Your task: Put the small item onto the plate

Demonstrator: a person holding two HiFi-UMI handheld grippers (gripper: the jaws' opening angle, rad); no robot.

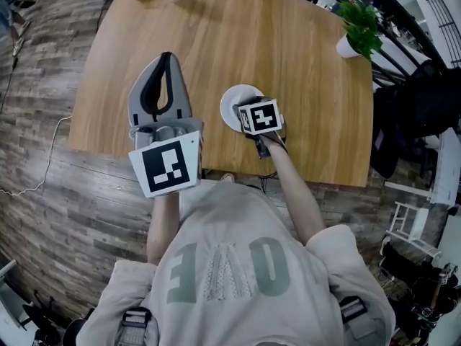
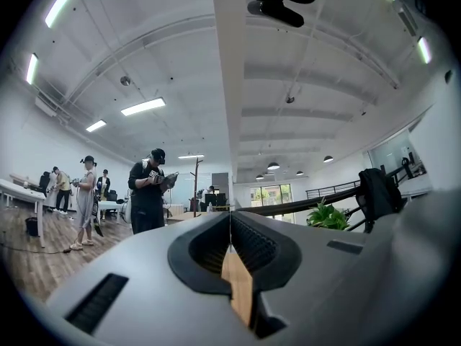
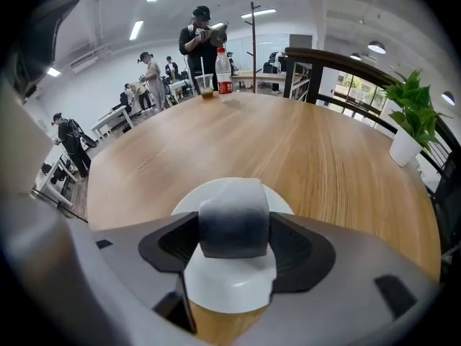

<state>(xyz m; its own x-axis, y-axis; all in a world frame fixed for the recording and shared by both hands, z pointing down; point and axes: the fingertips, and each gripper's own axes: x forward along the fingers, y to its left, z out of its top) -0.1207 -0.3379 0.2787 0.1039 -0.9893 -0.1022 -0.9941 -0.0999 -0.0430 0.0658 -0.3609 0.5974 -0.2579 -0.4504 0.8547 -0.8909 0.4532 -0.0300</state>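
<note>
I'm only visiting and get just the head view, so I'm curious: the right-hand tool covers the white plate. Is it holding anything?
Observer: Yes. The right gripper view shows the right gripper shut on a small grey item.
Operator: Is that over the plate?
Observer: It is over the middle of the white plate. I cannot tell whether the two touch.
Operator: And the other tool?
Observer: The left gripper view shows the left gripper with its jaws meeting at the tips and nothing held. Only the wooden table shows through the gap behind them.
</note>
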